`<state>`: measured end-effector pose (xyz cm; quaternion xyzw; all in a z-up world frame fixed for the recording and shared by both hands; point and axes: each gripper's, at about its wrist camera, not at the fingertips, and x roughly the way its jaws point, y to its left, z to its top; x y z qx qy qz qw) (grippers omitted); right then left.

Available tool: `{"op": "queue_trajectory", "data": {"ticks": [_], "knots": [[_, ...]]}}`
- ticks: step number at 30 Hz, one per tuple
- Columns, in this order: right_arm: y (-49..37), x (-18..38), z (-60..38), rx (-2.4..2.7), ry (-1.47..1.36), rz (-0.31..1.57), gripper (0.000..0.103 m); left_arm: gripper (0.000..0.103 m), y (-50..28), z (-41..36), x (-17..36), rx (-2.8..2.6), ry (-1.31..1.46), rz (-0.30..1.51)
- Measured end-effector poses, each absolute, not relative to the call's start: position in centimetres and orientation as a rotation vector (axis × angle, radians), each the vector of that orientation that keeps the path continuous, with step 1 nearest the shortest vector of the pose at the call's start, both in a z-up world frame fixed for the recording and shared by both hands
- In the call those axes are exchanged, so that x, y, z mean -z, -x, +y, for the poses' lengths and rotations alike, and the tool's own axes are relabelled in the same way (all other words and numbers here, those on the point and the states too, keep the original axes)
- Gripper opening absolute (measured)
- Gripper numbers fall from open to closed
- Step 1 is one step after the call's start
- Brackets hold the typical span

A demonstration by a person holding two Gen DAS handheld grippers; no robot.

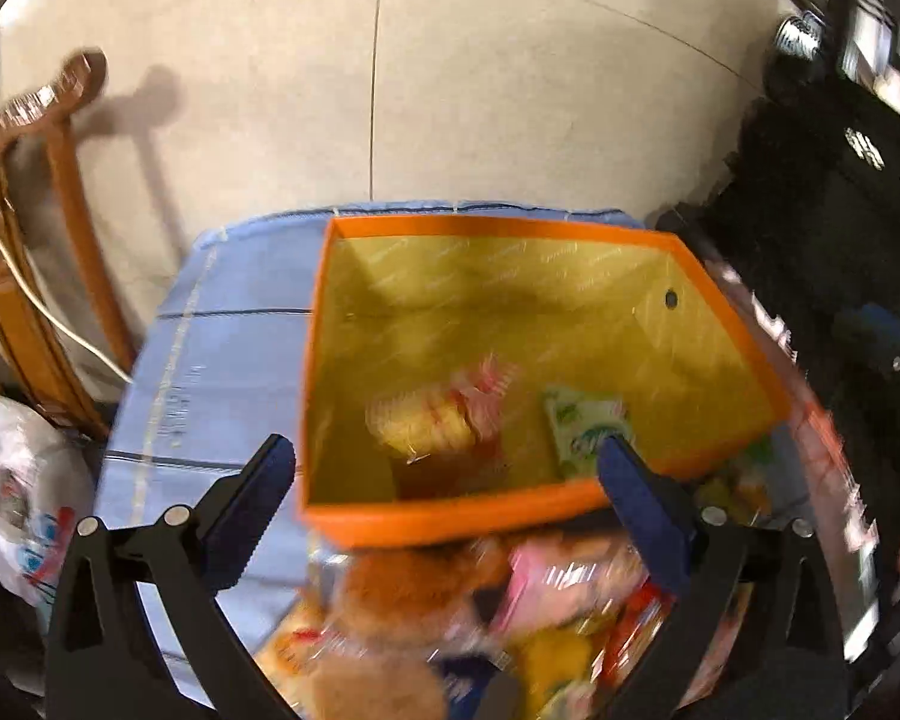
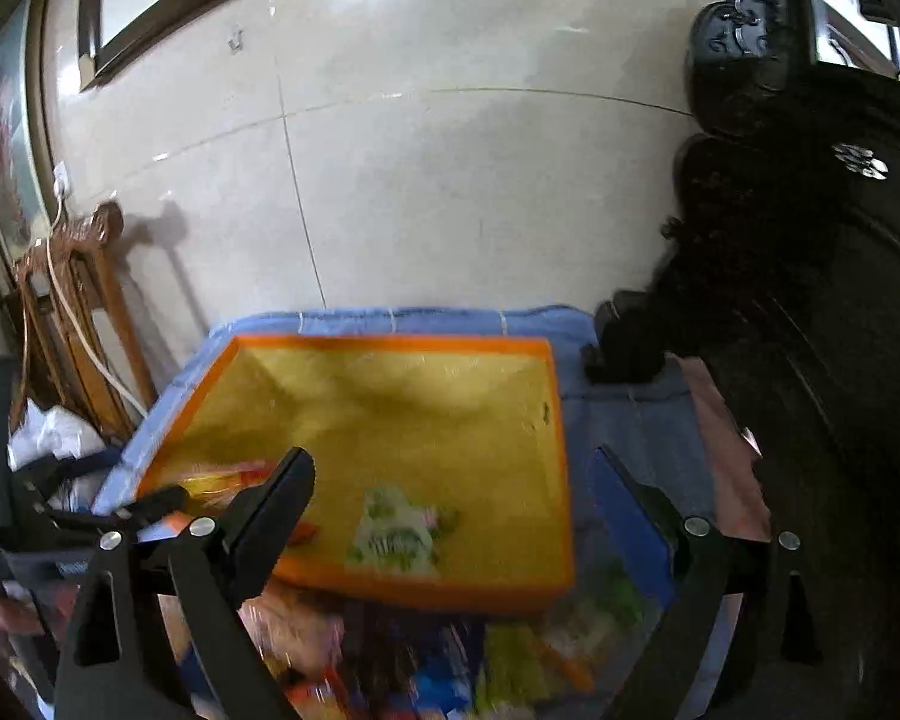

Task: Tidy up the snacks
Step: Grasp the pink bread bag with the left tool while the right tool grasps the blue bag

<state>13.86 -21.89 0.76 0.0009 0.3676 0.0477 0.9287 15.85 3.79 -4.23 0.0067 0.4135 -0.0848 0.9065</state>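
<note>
An orange box point(image 1: 450, 519) with a yellow inside stands on the blue cloth. It also shows in the right wrist view point(image 2: 561, 420). In it lie a yellow and red snack pack point(image 1: 438, 414) and a green and white snack pack point(image 1: 582, 426), which shows in the right view point(image 2: 399, 531) too. A blurred pile of loose snacks point(image 1: 540, 618) lies in front of the box. My left gripper point(image 1: 447, 459) is open and empty over the box's near edge. My right gripper point(image 2: 453, 489) is open and empty over the box. The left gripper's tip point(image 2: 150, 504) shows at the box's left corner.
The blue cloth point(image 1: 222, 330) covers a small table against a tiled wall point(image 1: 480, 90). A wooden stand with a white cable point(image 1: 48, 276) is on the left, with a white plastic bag point(image 1: 12, 480) below it. Dark carved furniture point(image 2: 810, 300) stands close on the right.
</note>
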Motion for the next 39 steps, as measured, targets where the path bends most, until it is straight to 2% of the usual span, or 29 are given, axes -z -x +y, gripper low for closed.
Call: {"op": "queue_trajectory", "data": {"ticks": [8, 12, 16, 22, 24, 25, 26, 27, 29, 30, 33, 39], "knots": [[-10.5, 7.1, -21.1, -0.113, -0.069, 0.936, 0.093, 0.099, -8.9, -0.1, 7.2, 0.316, -0.185, 0.807], [-12.2, 10.2, -20.2, -0.124, -0.104, 0.977, 0.093, 0.099, -9.6, -2.0, 9.5, 0.316, -0.248, 0.778], [-14.0, 12.4, -19.8, -0.146, -0.144, 1.015, 0.093, 0.099, -11.7, -2.4, 11.1, 0.354, -0.189, 0.793], [-15.4, 14.7, -19.9, -0.173, -0.185, 1.063, 0.096, 0.099, -14.7, -2.8, 14.1, 0.42, -0.161, 0.923], [-15.5, 15.1, -19.9, -0.174, -0.211, 1.088, 0.093, 0.099, -15.2, -3.4, 14.4, 0.446, -0.162, 0.949], [-15.4, 15.1, -19.9, -0.177, -0.22, 1.099, 0.078, 0.099, -15.2, -3.6, 14.5, 0.443, -0.172, 0.942], [-15.5, 15.1, -19.8, -0.173, -0.22, 1.106, 0.069, 0.095, -15.2, -4.0, 14.6, 0.43, -0.196, 0.931], [-15.4, 15.1, -19.6, -0.163, -0.221, 1.117, 0.066, 0.085, -15.1, -4.7, 14.7, 0.449, -0.217, 0.932], [-15.2, 14.8, -19.5, -0.154, -0.231, 1.134, 0.06, 0.076, -14.7, -5.1, 14.5, 0.448, -0.239, 0.928], [-15.1, 14.5, -19.4, -0.152, -0.239, 1.136, 0.059, 0.068, -14.6, -5.0, 14.5, 0.459, -0.231, 0.932], [-14.2, 13.2, -19.0, -0.133, -0.226, 1.129, 0.056, 0.055, -14.4, -3.7, 14.4, 0.48, -0.135, 0.984], [-11.5, 10.3, -19.6, -0.129, -0.251, 1.078, 0.055, 0.052, -12.5, -2.7, 13.6, 0.455, -0.1, 0.971]]}}
